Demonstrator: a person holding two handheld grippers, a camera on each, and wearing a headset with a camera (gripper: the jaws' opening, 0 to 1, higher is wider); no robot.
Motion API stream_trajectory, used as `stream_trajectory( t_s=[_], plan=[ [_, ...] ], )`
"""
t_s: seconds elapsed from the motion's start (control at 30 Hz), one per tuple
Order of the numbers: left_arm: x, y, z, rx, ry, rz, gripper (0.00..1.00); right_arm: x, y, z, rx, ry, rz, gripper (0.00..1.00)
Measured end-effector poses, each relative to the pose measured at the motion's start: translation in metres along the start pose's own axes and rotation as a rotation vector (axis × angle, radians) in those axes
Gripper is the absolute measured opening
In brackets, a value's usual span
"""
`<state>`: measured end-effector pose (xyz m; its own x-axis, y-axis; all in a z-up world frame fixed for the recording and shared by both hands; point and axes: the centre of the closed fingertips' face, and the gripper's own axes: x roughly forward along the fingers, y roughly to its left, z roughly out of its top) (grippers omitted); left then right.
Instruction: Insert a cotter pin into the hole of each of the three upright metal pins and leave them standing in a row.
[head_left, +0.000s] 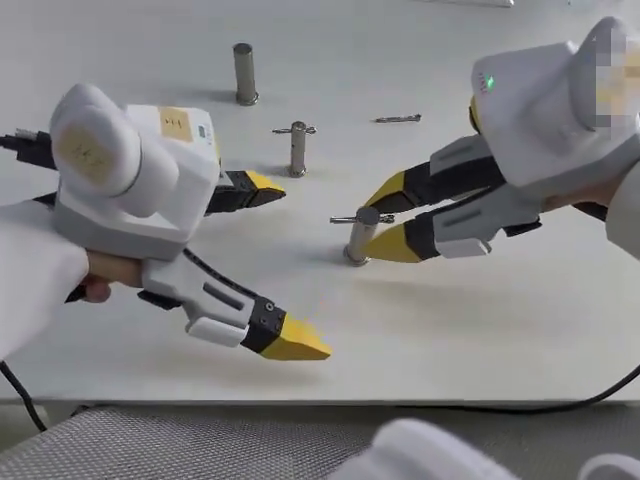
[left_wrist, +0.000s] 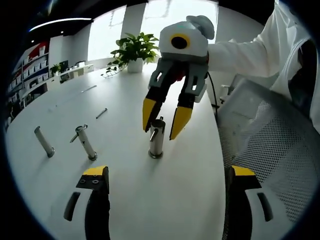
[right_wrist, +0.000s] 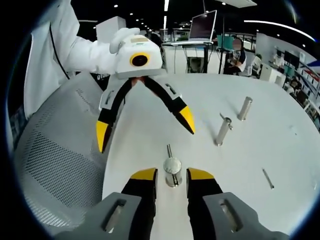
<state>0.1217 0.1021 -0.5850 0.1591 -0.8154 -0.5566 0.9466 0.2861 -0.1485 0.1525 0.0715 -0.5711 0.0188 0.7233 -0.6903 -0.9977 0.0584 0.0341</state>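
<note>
Three metal pins stand upright on the white table. The near pin (head_left: 358, 240) (left_wrist: 156, 142) (right_wrist: 172, 169) carries a cotter pin (head_left: 360, 218) through its top. My right gripper (head_left: 385, 223) (right_wrist: 172, 176) is open, its yellow tips close on either side of this pin with small gaps. The middle pin (head_left: 297, 150) (left_wrist: 87, 144) (right_wrist: 222, 131) also holds a cotter pin. The far pin (head_left: 244, 73) (left_wrist: 44, 141) (right_wrist: 244, 108) is bare. A loose cotter pin (head_left: 398, 119) (left_wrist: 101, 113) (right_wrist: 268, 178) lies flat beyond them. My left gripper (head_left: 283, 267) (left_wrist: 167, 172) stands wide open and empty, left of the near pin.
A grey mesh chair (left_wrist: 265, 130) (right_wrist: 60, 160) sits by the table's near edge (head_left: 320, 402). A black cable (head_left: 600, 392) runs along that edge at the right. A potted plant (left_wrist: 132, 47) stands at the table's far end.
</note>
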Motion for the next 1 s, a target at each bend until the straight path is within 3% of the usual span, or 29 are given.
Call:
stream_trajectory(
  t_s=[0.17,0.4,0.47,0.77,0.9,1.0],
  plan=[
    [-0.003,0.000,-0.007,-0.018,0.003,0.011,0.99,0.003,-0.001,0.000,0.002,0.006,0.003,0.17],
    [-0.007,0.000,-0.008,-0.044,-0.014,0.026,0.99,0.006,-0.004,0.001,-0.001,0.001,-0.012,0.12],
    [-0.009,0.001,-0.008,-0.053,-0.022,0.029,0.99,0.006,0.000,0.001,-0.007,-0.001,0.006,0.09],
    [-0.014,0.002,-0.011,-0.075,-0.033,0.046,0.99,0.006,-0.001,0.004,0.001,0.006,-0.029,0.08],
    [-0.018,0.005,-0.011,-0.086,-0.043,0.067,0.99,0.005,-0.007,0.005,-0.010,0.010,-0.055,0.08],
    [-0.021,0.008,-0.010,-0.097,-0.056,0.082,0.99,0.002,-0.023,0.005,0.004,0.011,-0.079,0.08]
  ],
)
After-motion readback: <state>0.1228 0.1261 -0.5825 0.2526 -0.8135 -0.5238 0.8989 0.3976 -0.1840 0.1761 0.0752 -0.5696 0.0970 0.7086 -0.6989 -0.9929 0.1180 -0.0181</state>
